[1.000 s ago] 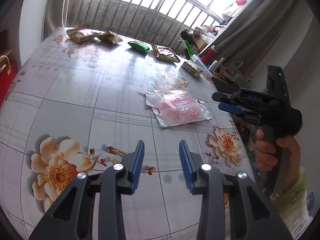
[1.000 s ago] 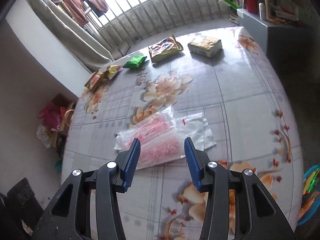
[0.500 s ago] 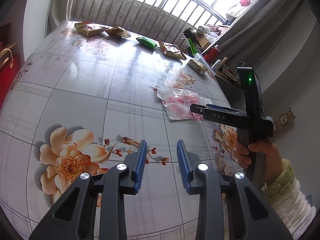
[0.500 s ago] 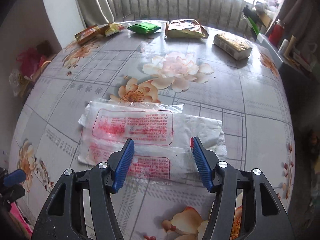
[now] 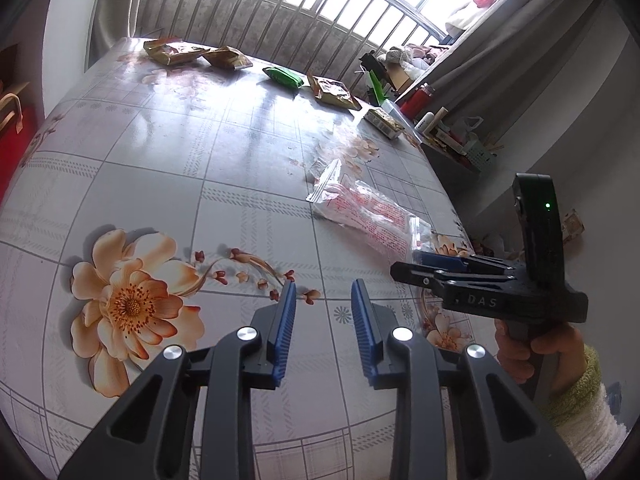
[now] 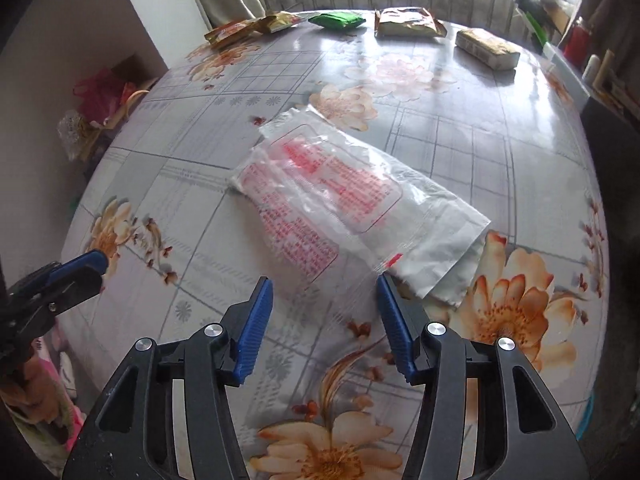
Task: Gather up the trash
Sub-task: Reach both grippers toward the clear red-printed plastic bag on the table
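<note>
From the left wrist we see our left hand-held gripper released, nothing between its blue pads, above the flowered table, while our right hand-held gripper reaches the near end of the clear plastic bag with red print. From the right wrist we see the right hand-held gripper spread wide and gripping nothing, the plastic bag lying flat just ahead of its pads, and snack packets lining the table's far edge.
</note>
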### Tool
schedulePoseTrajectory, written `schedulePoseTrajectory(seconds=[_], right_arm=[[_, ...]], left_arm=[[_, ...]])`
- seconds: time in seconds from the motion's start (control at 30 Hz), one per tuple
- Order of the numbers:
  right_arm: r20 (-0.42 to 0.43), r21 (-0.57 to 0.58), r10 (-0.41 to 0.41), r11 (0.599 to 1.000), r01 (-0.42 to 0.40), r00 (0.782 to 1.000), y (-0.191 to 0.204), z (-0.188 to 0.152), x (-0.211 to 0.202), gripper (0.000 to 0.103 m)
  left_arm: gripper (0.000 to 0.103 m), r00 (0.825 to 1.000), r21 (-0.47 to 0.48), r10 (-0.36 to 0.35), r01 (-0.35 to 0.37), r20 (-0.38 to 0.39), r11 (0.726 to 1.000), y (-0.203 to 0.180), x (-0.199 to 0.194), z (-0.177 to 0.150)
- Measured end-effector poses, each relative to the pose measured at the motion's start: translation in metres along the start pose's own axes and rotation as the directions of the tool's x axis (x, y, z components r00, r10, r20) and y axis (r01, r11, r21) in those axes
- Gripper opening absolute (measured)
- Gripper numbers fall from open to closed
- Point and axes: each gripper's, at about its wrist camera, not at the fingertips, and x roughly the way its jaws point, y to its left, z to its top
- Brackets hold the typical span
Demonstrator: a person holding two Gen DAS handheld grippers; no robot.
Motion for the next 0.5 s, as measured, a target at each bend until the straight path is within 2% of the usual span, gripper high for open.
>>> schedulePoseTrajectory(seconds=[0.03, 0.1, 0.13, 0.2, 0.3, 0.37, 0.5], right_arm=[[-0.015, 0.015, 0.061, 0.998, -0.060, 0.998, 0.000, -0.001, -0.003, 0.050], [0.010, 0.017, 0.097, 0.995, -0.097, 0.995, 0.000, 0.003, -0.012, 0.050], [0.044, 0.007, 0.083, 0.996, -0.084, 0.996, -0.001, 0.009, -0.019, 0.051], [0.104, -0.014, 0.035, 0.999, -0.034, 0.994, -0.004, 0.023, -0.027, 0.060], [0.134, 0.005, 0.028, 1.000, -0.029, 0.991, -0.015, 0.051, -0.021, 0.069], [0.132, 0.021, 0.001, 1.000, -0.004, 0.991, -0.024, 0.069, -0.007, 0.070], [0.054, 0.073, -0.012, 0.997, 0.008, 0.998, -0.046, 0.080, 0.028, 0.070]], left_arm=[[0.028, 1.000, 0.000, -0.002, 0.002, -0.001, 1.000, 0.000, 0.001, 0.000], [0.028, 1.000, -0.001, -0.006, 0.006, -0.006, 1.000, 0.000, 0.006, 0.001], [0.028, 1.000, -0.003, -0.009, 0.009, -0.010, 1.000, 0.001, 0.009, 0.002], [0.028, 1.000, -0.011, -0.015, 0.015, -0.016, 1.000, 0.001, 0.016, 0.003], [0.028, 0.999, -0.024, -0.035, 0.034, -0.023, 0.999, 0.000, 0.024, 0.006], [0.028, 0.999, -0.030, -0.045, 0.044, -0.028, 0.999, -0.002, 0.031, 0.008], [0.027, 0.997, -0.043, -0.071, 0.070, -0.038, 0.997, -0.008, 0.042, 0.012]])
